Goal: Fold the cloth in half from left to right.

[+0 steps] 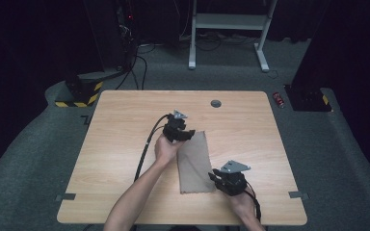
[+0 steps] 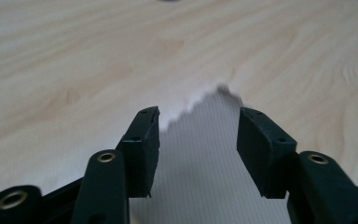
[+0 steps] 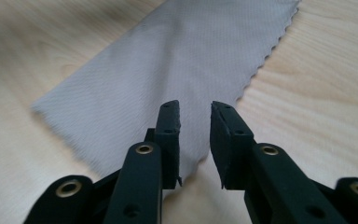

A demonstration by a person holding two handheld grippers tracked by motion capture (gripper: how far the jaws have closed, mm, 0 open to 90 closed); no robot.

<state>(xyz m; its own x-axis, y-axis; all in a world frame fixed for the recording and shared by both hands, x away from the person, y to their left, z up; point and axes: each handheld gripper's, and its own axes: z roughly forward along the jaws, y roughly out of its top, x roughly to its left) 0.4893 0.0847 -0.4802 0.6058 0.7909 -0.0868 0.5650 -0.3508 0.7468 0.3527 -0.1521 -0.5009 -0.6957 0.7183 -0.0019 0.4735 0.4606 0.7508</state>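
Grey rectangular cloth with pinked edges (image 1: 195, 163) lies flat at the middle of the light wooden desk (image 1: 125, 144), apparently folded into a narrow strip. Left tongs (image 2: 198, 140) – released, jaws well apart over the far corner, gripping nothing. Right tongs (image 3: 196, 140) – released, a narrower gap above the near edge. Lift both clear without snagging the fabric. A dark round grommet (image 1: 216, 103) sits beyond; nothing obstructs.

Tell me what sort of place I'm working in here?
Probably a lab or recording workspace, not a home: a bare wooden table on grey carpet, equipment with trailing cables behind it, and a yellow-and-black hazard-striped base at the far left. Only a grey cloth lies on the table.
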